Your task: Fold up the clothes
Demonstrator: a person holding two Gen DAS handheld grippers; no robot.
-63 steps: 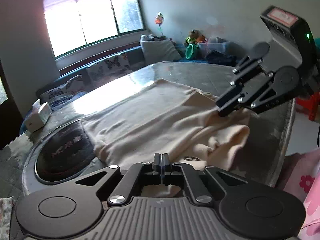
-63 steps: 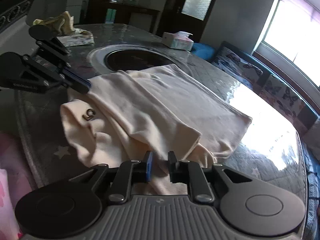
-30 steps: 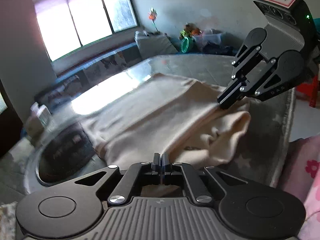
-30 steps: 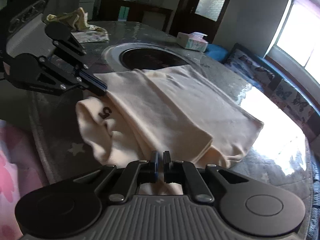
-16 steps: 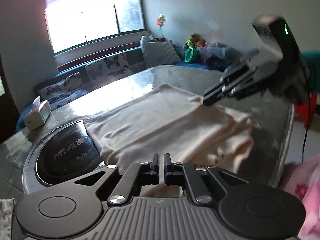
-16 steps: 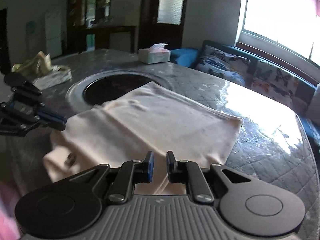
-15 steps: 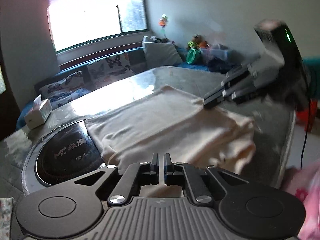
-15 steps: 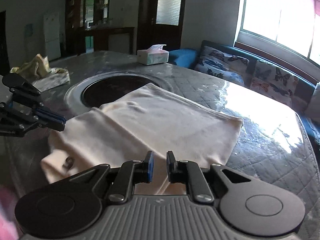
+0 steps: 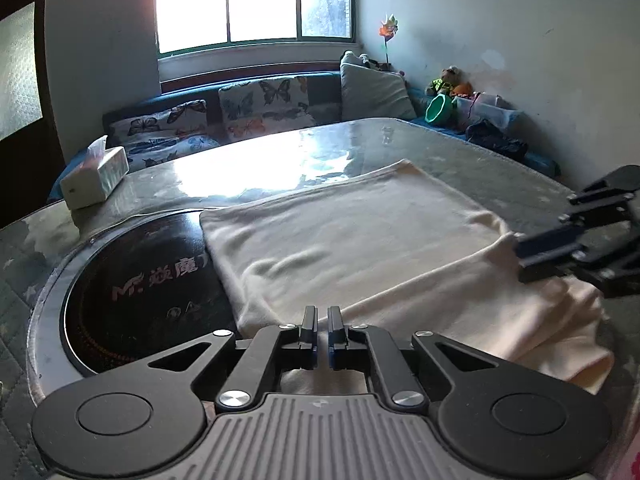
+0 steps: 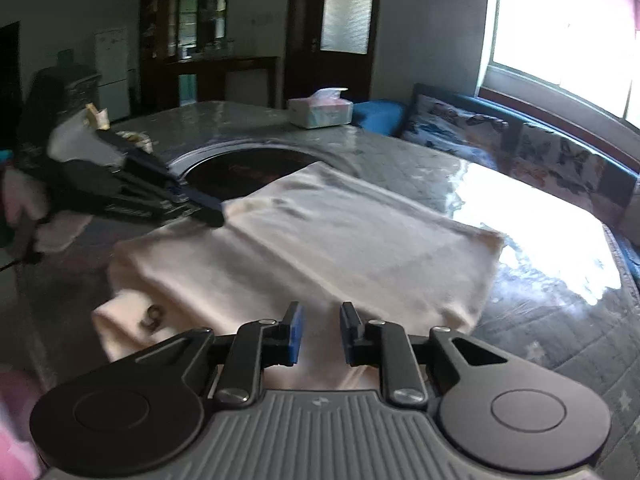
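A cream garment (image 9: 360,240) lies folded on the grey quilted table (image 9: 460,152), its lower layer with a dark number print (image 10: 152,315) sticking out at the near edge. My left gripper (image 9: 322,316) hovers over the garment's near left corner, jaws a narrow gap apart, holding nothing. My right gripper (image 10: 320,320) is over the near right corner, jaws open and empty. Each gripper shows in the other's view, the right one (image 9: 540,252) at the fold's right edge and the left one (image 10: 200,208) at its left edge.
A round dark induction plate (image 9: 140,288) is set in the table left of the garment. A tissue box (image 9: 96,176) stands at the far left. A yellowish cloth (image 10: 96,118) lies far across the table. A sofa with butterfly cushions (image 9: 264,108) runs under the window.
Both grippers carried the garment's near edge forward over itself, laid the fold down and let go. The right jaws have opened wider and both grippers have drawn back.
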